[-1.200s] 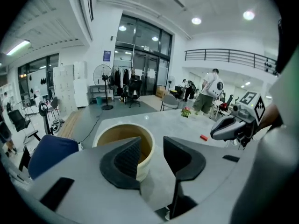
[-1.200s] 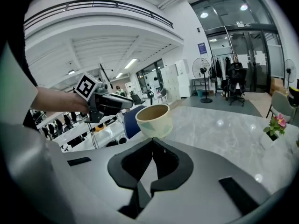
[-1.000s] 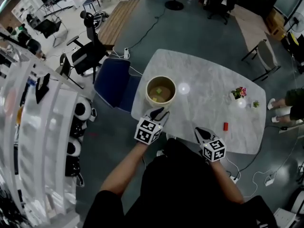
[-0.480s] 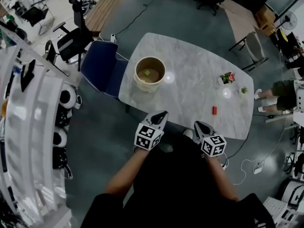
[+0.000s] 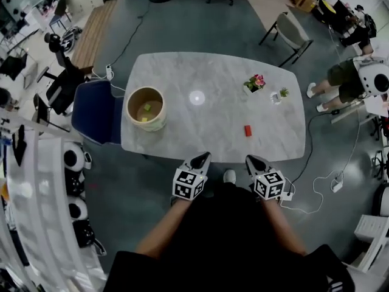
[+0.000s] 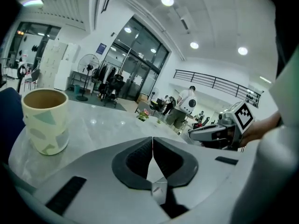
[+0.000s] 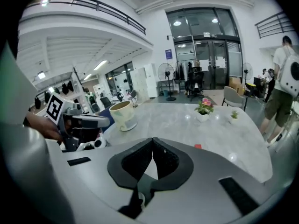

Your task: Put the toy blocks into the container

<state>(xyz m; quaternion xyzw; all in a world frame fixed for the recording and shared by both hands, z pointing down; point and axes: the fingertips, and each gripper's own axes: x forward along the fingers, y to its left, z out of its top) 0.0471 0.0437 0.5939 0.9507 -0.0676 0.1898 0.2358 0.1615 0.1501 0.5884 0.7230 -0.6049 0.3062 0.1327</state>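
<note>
White marble table (image 5: 213, 96) fills the middle of the head view, rounded corners, grey floor around it. Blue chair (image 5: 94, 111) is tucked at the table's left end. A grey chair (image 5: 290, 32) stands off the far right corner, apart from the table.

The container (image 5: 145, 108), a round beige tub, stands upright on the table's left end, near the edge just beside the blue chair. Two yellow-green blocks (image 5: 146, 107) lie inside on its bottom.

Left gripper (image 5: 203, 157) hangs just off the table's near edge, over the person's lap, tips pointing at the table. Its jaws have just been closing and now the fingers are pressed together, nothing between them. Right gripper (image 5: 250, 160) hangs beside it at the same edge, fingers also pressed together, empty. Neither touches the table or any block.

Flower pot (image 5: 254, 84) with pink blooms sits right of centre toward the far side; a small green plant (image 5: 282, 93) is just to its right.

Red block (image 5: 248, 130) lies flat on the table right of centre, between the flower pot and the near edge, well apart from the container, closer to the right gripper but not touched.
</note>
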